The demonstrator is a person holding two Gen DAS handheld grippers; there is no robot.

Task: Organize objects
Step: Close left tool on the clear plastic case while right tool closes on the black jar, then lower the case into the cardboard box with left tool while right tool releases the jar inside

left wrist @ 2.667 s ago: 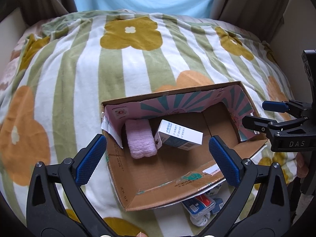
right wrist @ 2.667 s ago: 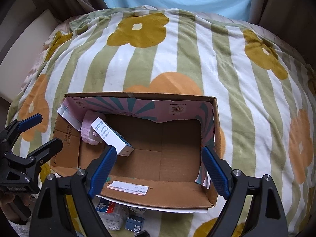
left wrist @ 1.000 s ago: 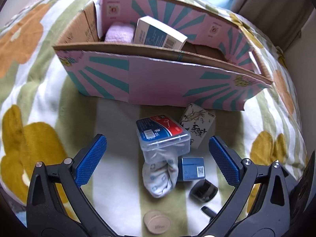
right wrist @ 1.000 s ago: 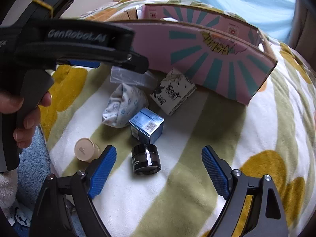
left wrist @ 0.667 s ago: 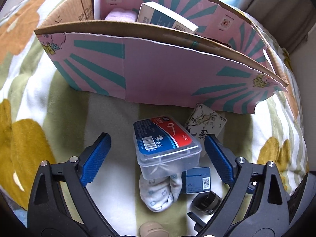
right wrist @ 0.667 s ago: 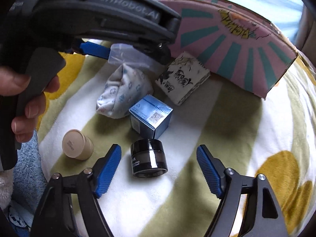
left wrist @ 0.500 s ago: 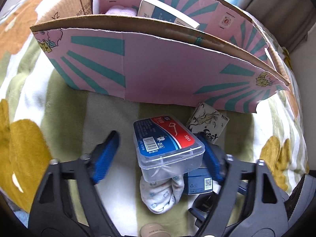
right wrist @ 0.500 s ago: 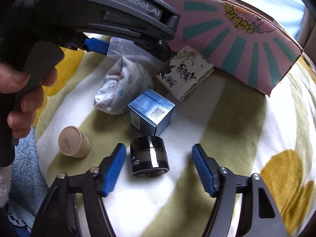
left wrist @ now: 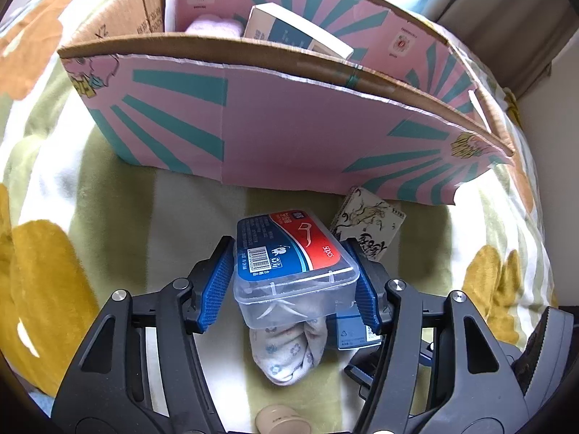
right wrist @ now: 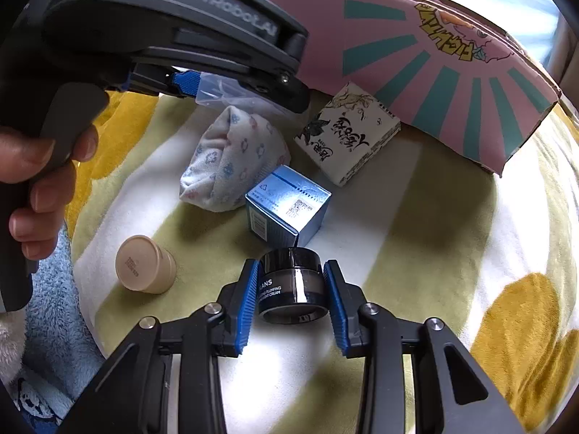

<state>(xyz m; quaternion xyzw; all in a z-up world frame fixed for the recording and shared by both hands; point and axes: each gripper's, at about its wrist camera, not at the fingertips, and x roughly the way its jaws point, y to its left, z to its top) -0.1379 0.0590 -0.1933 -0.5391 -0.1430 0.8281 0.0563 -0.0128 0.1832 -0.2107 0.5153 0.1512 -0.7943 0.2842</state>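
Both my tongs gripping, just before the cardboard box [left wrist: 289, 133]

My left gripper [left wrist: 291, 285] clamps the clear floss-pick case [left wrist: 295, 271] above the rolled sock [left wrist: 289, 354]; my right gripper [right wrist: 291, 300] pinches the black cream jar [right wrist: 291, 285] on the blanket [right wrist: 452, 217].

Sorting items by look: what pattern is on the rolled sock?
The rolled sock is white with small blue and pink flowers, clearest in the right wrist view.

Soft daylight from the far side, bright and even. Mild shadows on the near blanket [right wrist: 416, 217]. Small glare on the black jar [right wrist: 291, 284]. Strong fisheye bending and dark corners; edges slightly blurred.
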